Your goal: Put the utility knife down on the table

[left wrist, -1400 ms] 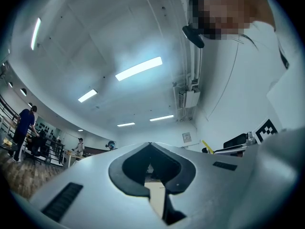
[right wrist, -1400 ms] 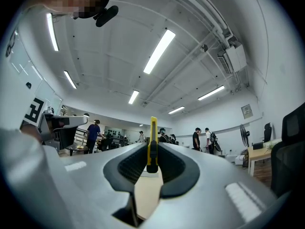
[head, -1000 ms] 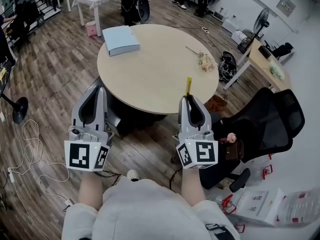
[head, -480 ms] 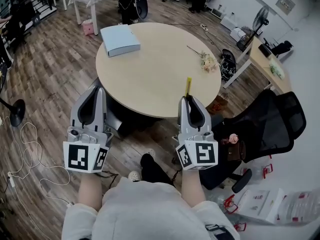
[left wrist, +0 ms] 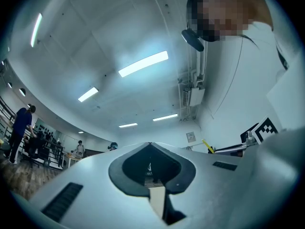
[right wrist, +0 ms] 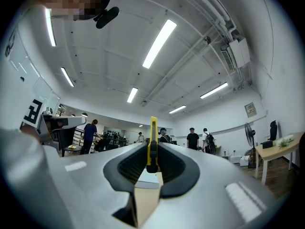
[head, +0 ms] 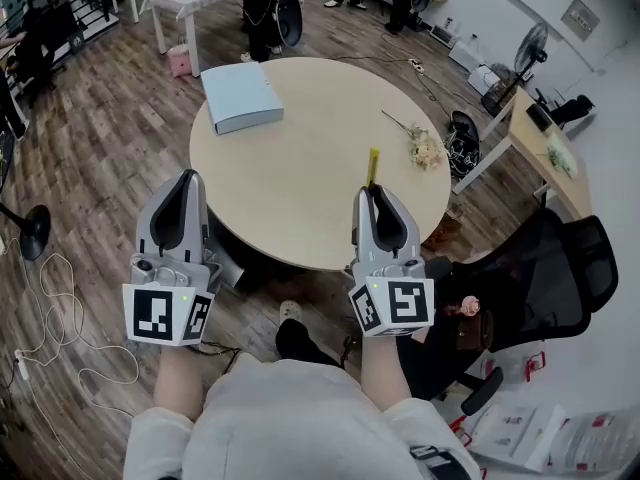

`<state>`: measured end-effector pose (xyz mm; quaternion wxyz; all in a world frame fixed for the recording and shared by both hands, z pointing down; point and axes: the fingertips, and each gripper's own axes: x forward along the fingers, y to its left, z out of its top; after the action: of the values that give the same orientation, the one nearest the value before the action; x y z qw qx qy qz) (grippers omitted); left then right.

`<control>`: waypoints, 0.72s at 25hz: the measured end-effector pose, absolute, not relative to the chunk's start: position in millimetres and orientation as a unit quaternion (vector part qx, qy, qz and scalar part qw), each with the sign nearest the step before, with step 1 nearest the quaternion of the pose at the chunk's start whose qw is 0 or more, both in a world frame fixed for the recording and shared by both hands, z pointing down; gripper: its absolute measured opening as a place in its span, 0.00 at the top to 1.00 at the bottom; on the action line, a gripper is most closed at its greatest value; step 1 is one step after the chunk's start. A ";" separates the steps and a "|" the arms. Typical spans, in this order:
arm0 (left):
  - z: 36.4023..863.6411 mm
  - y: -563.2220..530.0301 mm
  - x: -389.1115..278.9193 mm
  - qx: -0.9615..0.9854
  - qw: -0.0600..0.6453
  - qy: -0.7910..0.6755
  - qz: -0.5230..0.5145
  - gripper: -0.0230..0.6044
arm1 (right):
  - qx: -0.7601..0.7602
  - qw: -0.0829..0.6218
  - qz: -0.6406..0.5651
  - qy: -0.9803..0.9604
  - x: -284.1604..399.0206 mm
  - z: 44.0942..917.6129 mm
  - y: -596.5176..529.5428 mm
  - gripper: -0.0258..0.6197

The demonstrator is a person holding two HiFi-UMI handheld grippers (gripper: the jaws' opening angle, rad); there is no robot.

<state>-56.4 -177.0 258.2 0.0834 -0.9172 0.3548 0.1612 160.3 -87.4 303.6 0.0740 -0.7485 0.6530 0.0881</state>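
Right gripper (head: 375, 192) is clamped on the knife (head: 373, 166). In the right gripper view the yellow handle sits pinched dead centre between the jaws, and the rest of it pokes out past the tips. From the head view the knife points toward 12 o'clock and lines up with the near edge of the table (head: 300, 168), around the 5 o'clock part of the round top. It's in the jaws and held in the air, not lying on the wood.

Left gripper (head: 185, 180) has its jaws pressed together with nothing between them, which the left gripper view shows pretty clearly. It hangs off the table's 8 o'clock side, over the floor (head: 90, 168), roughly level with the right gripper. Both point toward 12 o'clock.

On the table there's a blue box (head: 240, 95) up at 11 o'clock and some dried flowers (head: 420, 146) near the 2 o'clock rim, both well apart from the knife. The middle of the top is bare wood. A black chair (head: 535, 273) sits at 4 o'clock from the table, just right of the right gripper.
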 end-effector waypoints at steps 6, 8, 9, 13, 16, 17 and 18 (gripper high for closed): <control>248.5 -224.4 -23.2 -0.910 0.087 0.368 0.167 0.95 | -0.737 0.073 0.093 0.665 196.1 293.6 -142.5 0.85; 246.4 -238.5 -14.0 -0.908 0.089 0.374 0.170 0.95 | -0.733 0.075 0.093 0.669 207.1 291.2 -160.2 0.85; 245.8 -244.8 -9.7 -0.906 0.090 0.377 0.170 0.95 | -0.731 0.076 0.092 0.672 212.2 290.6 -168.5 0.84; 244.9 -269.0 3.4 -0.899 0.092 0.391 0.172 0.95 | -0.719 0.074 0.091 0.685 228.0 289.9 -201.9 0.84; 244.8 -284.4 12.8 -0.894 0.096 0.403 0.172 0.95 | -0.708 0.071 0.088 0.697 238.6 291.7 -227.0 0.84; 245.1 -288.7 16.5 -0.892 0.097 0.407 0.171 0.95 | -0.705 0.071 0.085 0.701 242.7 293.2 -235.3 0.84; 245.8 -293.0 20.1 -0.890 0.098 0.411 0.169 0.95 | -0.701 0.070 0.081 0.705 246.5 295.2 -243.6 0.84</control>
<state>20.1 -293.0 245.8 0.0976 -0.8903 0.4114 0.1691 246.5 -243.6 295.2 0.0703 -0.7007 0.7053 0.0813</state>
